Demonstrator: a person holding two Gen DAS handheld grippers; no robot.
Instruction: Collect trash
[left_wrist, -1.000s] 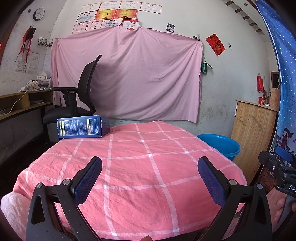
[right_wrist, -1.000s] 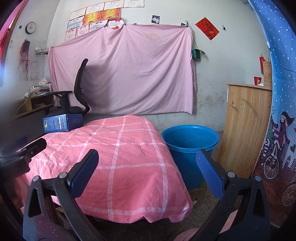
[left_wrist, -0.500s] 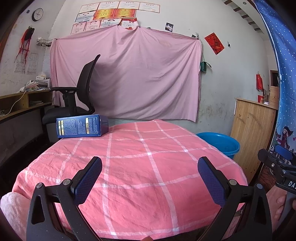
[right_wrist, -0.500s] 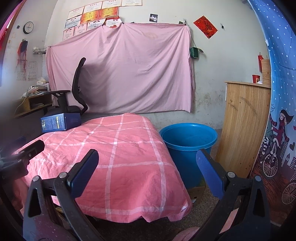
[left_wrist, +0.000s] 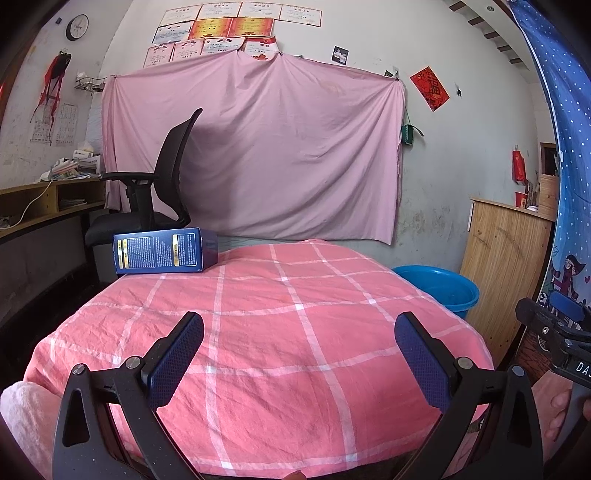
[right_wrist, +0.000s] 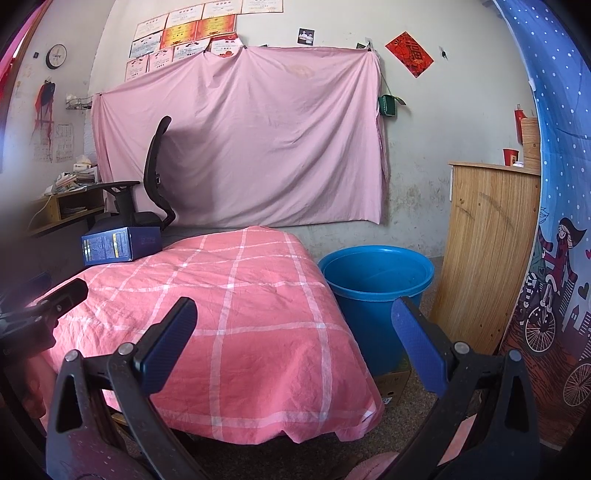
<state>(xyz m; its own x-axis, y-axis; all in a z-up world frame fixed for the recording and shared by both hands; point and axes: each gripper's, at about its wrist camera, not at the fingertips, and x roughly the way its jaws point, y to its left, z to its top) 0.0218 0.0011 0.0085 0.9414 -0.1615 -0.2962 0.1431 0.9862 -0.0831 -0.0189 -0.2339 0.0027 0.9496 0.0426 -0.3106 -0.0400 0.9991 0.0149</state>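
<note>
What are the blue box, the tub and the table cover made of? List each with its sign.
Box: likely printed cardboard, slightly glossy; sharp folded edges and printed text panels.
Tub: looks like moulded plastic, smooth with a mild sheen; uniform blue, rolled rim.
Cover: woven fabric, matte; fine wrinkles and a drape over the table edge, pink with white check lines.

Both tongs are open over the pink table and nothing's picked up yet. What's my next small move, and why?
Probably reach the left tongs forward and leftward toward the blue box. It is the only loose item on the checked tablecloth, lying at the far left corner, nearer that side. Both tongs, including the right tongs, are open and hold nothing, and the blue bucket stands on the floor to the table's right.
</note>
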